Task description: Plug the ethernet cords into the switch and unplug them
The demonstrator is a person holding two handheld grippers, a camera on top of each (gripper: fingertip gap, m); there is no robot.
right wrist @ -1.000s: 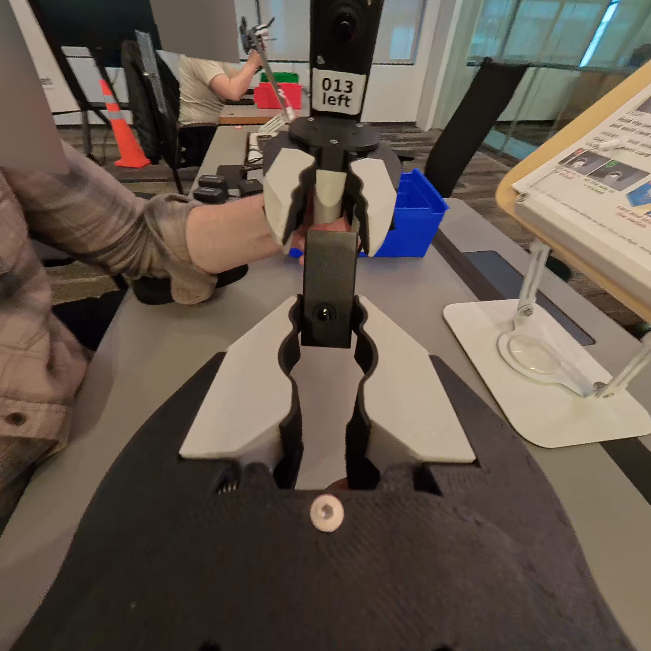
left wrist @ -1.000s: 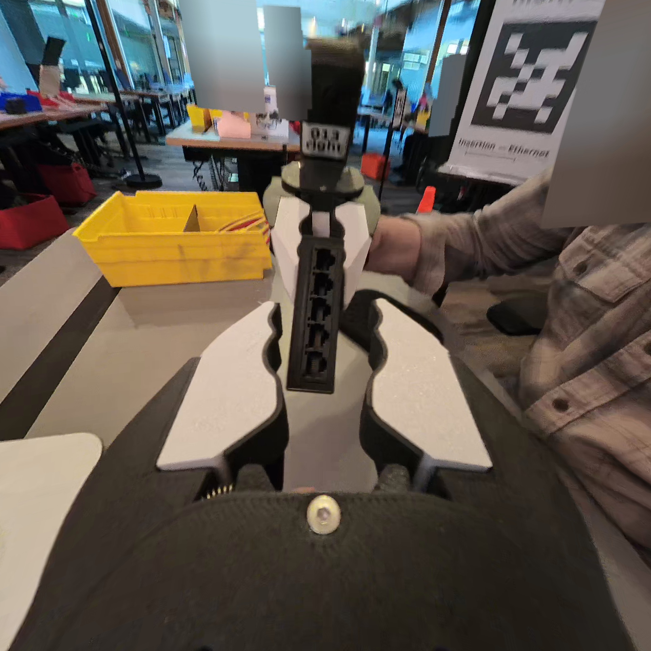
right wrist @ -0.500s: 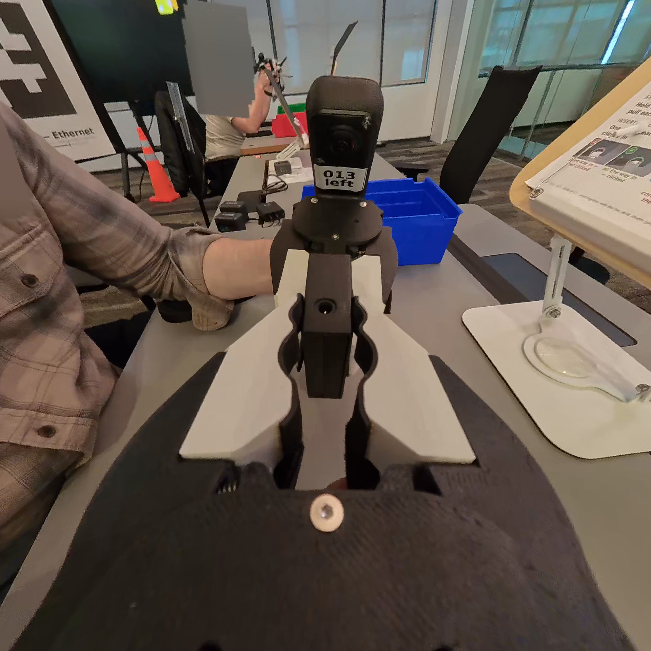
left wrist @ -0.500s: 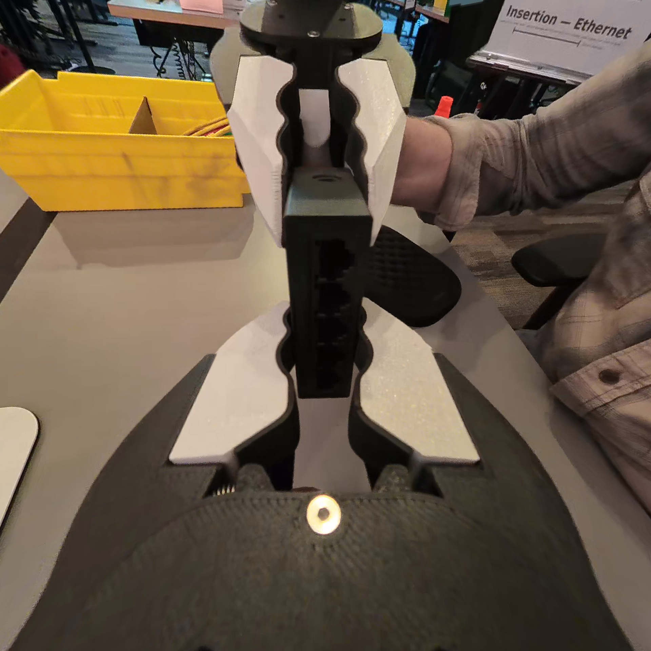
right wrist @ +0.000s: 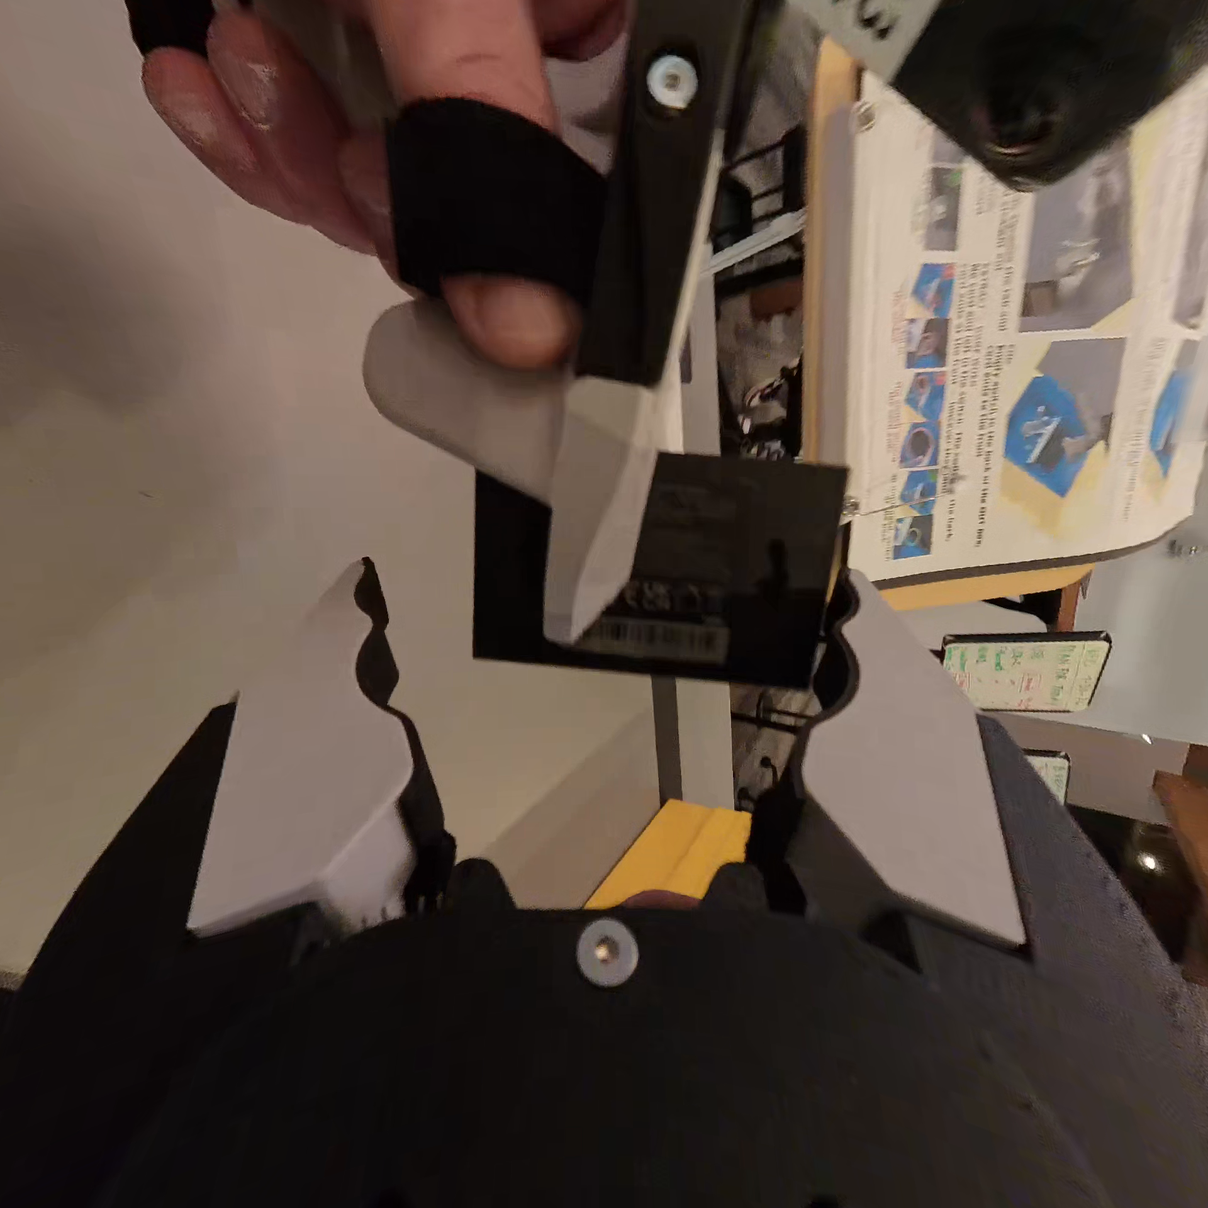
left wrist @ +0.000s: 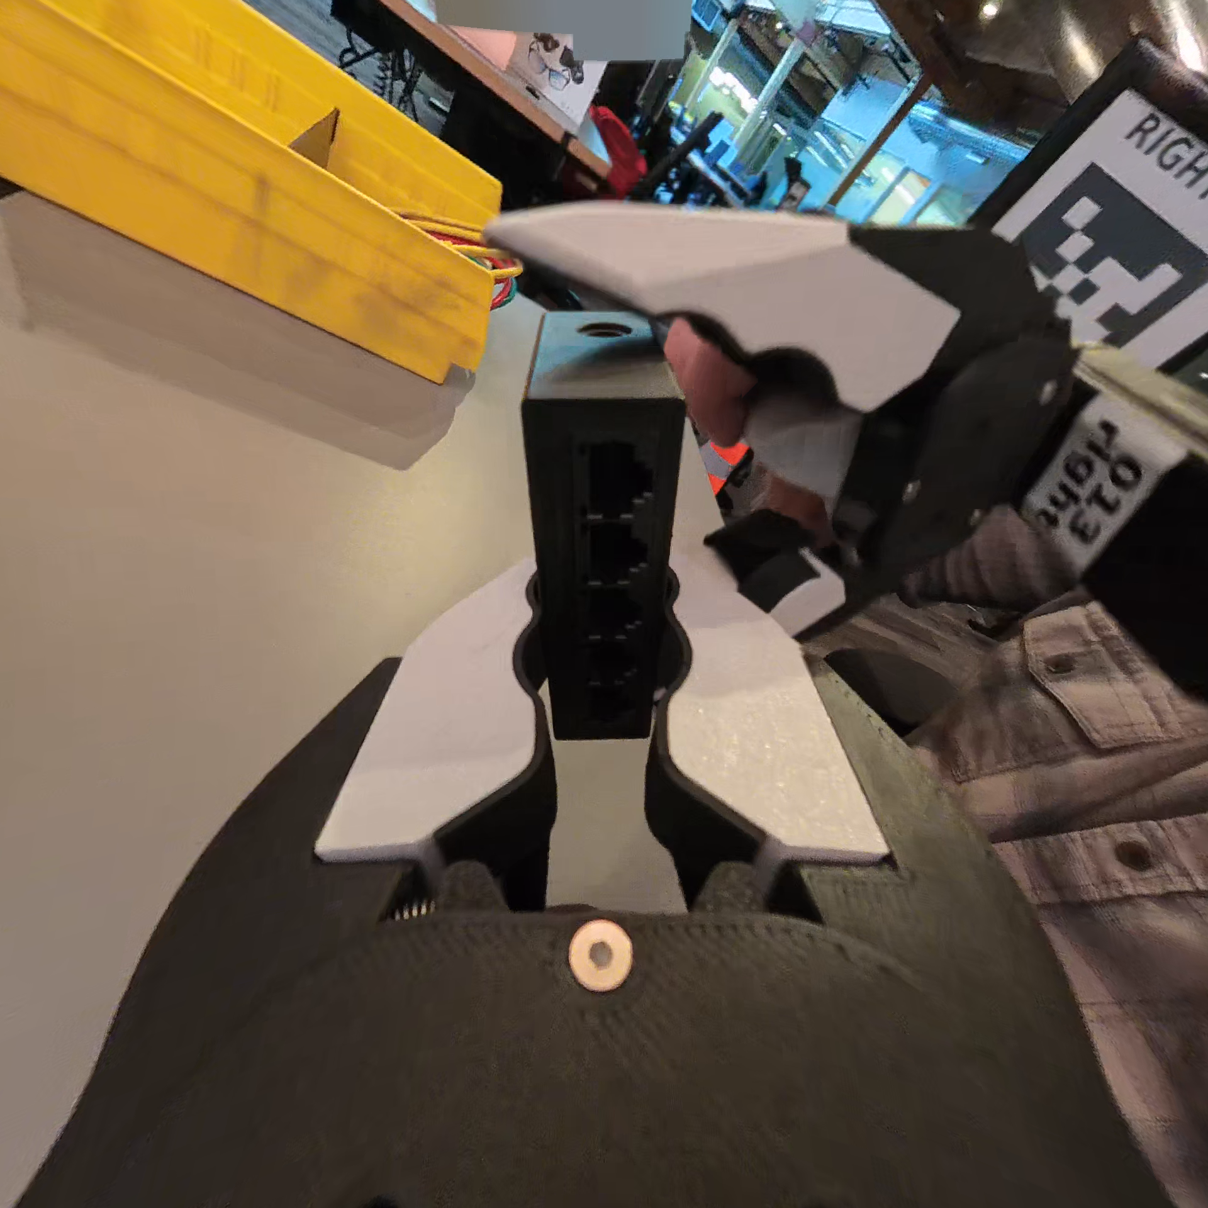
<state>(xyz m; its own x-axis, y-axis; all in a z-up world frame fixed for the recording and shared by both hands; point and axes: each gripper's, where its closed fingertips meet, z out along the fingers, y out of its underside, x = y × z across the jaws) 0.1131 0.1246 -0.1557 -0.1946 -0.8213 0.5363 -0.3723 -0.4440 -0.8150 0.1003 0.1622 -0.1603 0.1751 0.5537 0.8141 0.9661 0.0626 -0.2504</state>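
the left gripper [left wrist: 601,654] is clenching the black switch [left wrist: 604,523] above the table [left wrist: 196,588], ports showing and empty. the right gripper [right wrist: 608,654] is gaping, released. judging by this, it's the setup step (no cord plugged yet); next comes fetching a cord from the yellow bin [left wrist: 229,196].

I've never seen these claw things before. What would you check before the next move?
1. Left claw gripping the switch: ok, shut on its lower part.
2. Ports facing the left camera with nothing plugged in: ok, all look empty.
3. Right claw free to pick something up: ok, open and holding nothing.
4. Cord ready to plug in: not ok, the cords lie in the yellow bin.
5. Right claw clear of the switch: cannot tell, the picture is blurred and the claw sits very close to the switch's edge.
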